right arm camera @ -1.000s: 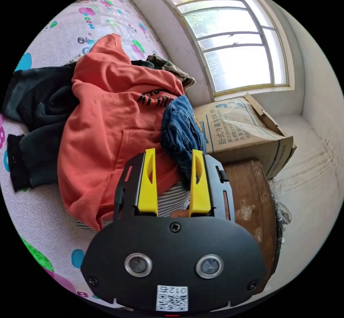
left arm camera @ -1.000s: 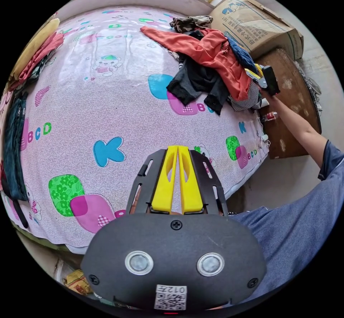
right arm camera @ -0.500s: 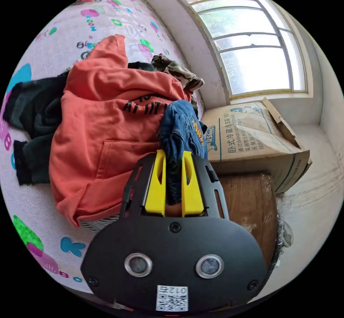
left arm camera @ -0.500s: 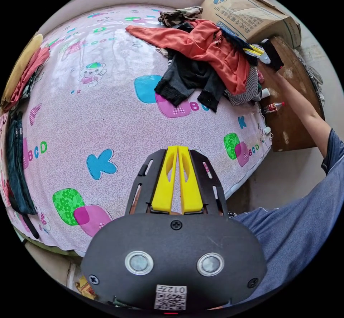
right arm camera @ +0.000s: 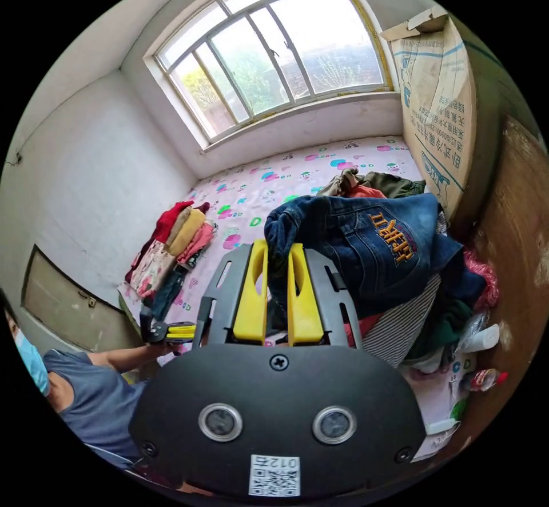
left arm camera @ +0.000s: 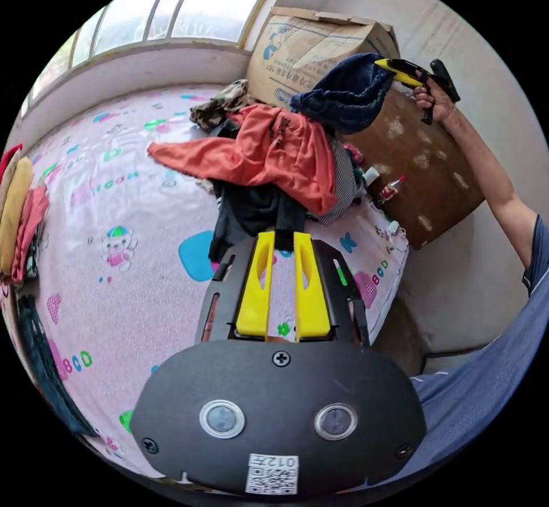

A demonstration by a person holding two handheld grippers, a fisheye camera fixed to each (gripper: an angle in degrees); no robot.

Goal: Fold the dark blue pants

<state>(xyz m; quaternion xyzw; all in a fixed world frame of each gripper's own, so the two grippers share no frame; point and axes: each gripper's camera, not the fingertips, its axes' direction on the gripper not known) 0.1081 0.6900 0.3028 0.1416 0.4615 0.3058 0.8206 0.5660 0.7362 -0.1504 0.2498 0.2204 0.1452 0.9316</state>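
The dark blue denim pants (right arm camera: pixel 372 238) hang bunched from my right gripper (right arm camera: pixel 278 245), whose yellow jaws are shut on a fold of the cloth. In the left gripper view the same pants (left arm camera: pixel 349 92) are held up above the clothes pile by the right gripper (left arm camera: pixel 394 70) in a person's hand. My left gripper (left arm camera: pixel 284 236) hovers over the bed with its jaws a little apart and nothing between them. It appears small in the right gripper view as the left gripper (right arm camera: pixel 180 331), low over the bed's near edge.
An orange hoodie (left arm camera: pixel 274 152) and a black garment (left arm camera: pixel 257 215) lie heaped on the patterned pink bedsheet (left arm camera: pixel 114 198). A cardboard box (left arm camera: pixel 309 44) sits on a wooden cabinet (left arm camera: pixel 440 181) beside the bed. Folded clothes (right arm camera: pixel 177 235) are stacked at the far end.
My right gripper closed on the pants and lifted them off the pile. My left gripper's jaws parted slightly. Both cameras swung round.
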